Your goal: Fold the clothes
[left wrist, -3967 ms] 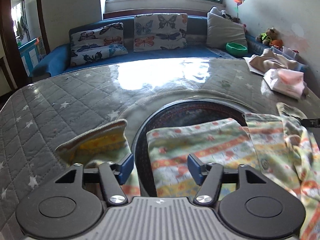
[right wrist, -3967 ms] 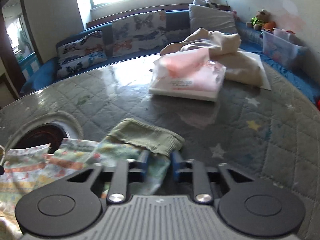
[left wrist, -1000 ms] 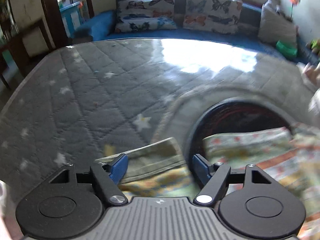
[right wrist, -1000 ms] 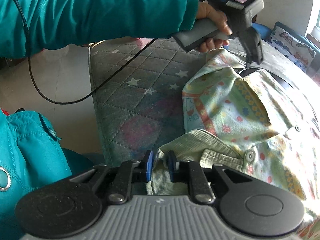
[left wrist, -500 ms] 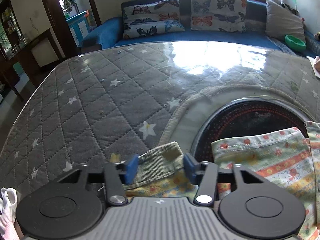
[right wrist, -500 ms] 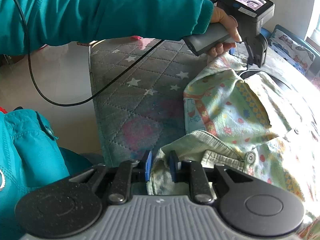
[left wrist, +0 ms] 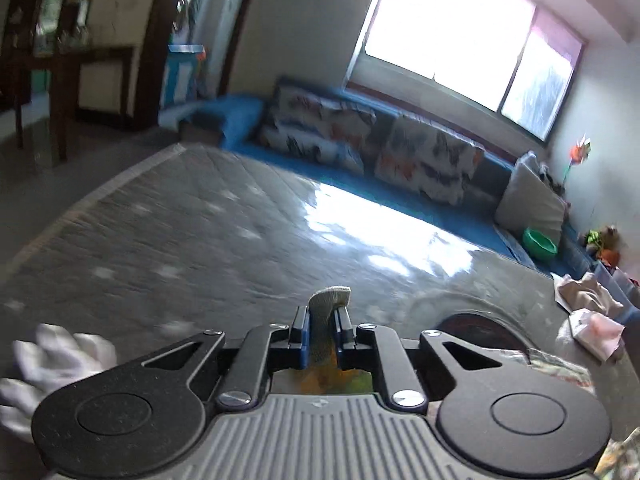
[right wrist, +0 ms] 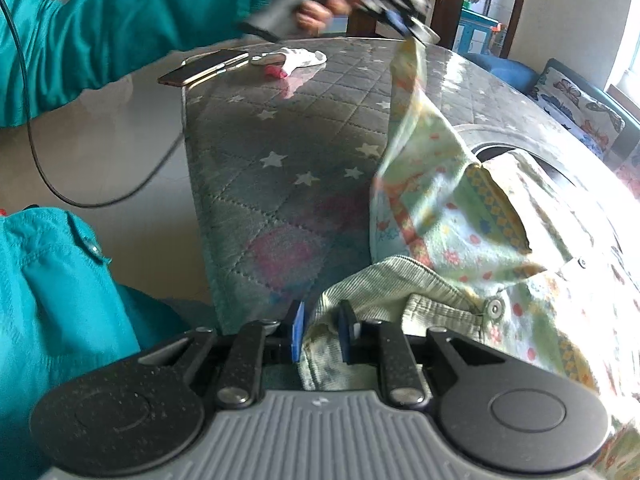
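A small patterned green baby garment [right wrist: 460, 216] with ribbed cuffs lies on the grey quilted table [right wrist: 280, 184]. My left gripper [left wrist: 323, 334] is shut on one ribbed cuff [left wrist: 328, 312] and holds it lifted above the table. In the right wrist view that left gripper [right wrist: 404, 16] is raised at the top, blurred, with the sleeve stretched up to it. My right gripper [right wrist: 320, 332] is shut on the other ribbed cuff [right wrist: 384, 292] near the table's near edge.
Folded pink and beige clothes [left wrist: 592, 316] lie at the table's far right. A dark round opening [left wrist: 476, 328] sits in the table. A phone [right wrist: 200, 70] and a white glove [right wrist: 292, 58] lie at the left end. A blue sofa [left wrist: 360, 148] stands behind.
My left gripper closed on the ribbed cuff and lifted it up and to the left, stretching the sleeve. My right gripper stayed shut on its cuff in place.
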The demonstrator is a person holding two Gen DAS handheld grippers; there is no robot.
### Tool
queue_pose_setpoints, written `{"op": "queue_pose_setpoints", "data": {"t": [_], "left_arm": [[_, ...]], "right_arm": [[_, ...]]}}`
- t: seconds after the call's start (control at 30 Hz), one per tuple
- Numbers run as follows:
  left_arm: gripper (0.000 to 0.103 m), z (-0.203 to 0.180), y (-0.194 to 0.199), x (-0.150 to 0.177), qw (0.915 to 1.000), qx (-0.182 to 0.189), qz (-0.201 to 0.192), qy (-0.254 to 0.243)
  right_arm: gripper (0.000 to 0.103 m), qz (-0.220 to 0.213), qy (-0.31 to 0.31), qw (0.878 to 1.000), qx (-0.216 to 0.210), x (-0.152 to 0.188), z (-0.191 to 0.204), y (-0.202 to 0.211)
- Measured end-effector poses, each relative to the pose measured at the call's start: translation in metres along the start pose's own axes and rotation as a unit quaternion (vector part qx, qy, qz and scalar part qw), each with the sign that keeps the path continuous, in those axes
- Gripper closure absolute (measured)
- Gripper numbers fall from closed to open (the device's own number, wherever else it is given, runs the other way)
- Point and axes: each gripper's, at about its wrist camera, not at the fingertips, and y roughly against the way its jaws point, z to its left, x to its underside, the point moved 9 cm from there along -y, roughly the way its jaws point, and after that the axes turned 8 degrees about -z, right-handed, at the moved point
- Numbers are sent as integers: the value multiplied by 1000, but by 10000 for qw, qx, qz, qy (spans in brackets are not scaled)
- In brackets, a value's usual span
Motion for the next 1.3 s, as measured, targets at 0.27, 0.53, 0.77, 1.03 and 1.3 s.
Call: {"op": "queue_pose_setpoints", "data": {"t": [0.27,0.53,0.77,1.03,1.3], "left_arm": [[68,52,35,25,9868,-1088,175,-1188],[37,-11,36,-8,9883,-546,-149,-1416],[33,-132,-39,25,9806,475,408,-1857],[33,-192,-117,56,9689,687,899,-2201],[33,-187,-149,71,9660,639,1115,-2243]], "right_arm": [[85,114,19,9989,-463,3,15,16],[72,-368,-1100,9894,878,-13,-87,49],[72,-303,-2209,9472,2306,14,-216,60],[70,-199,-3211,9000,2941,66,-310,51],[70,-165,-3544,8889,2897,74,-341,32]]}}
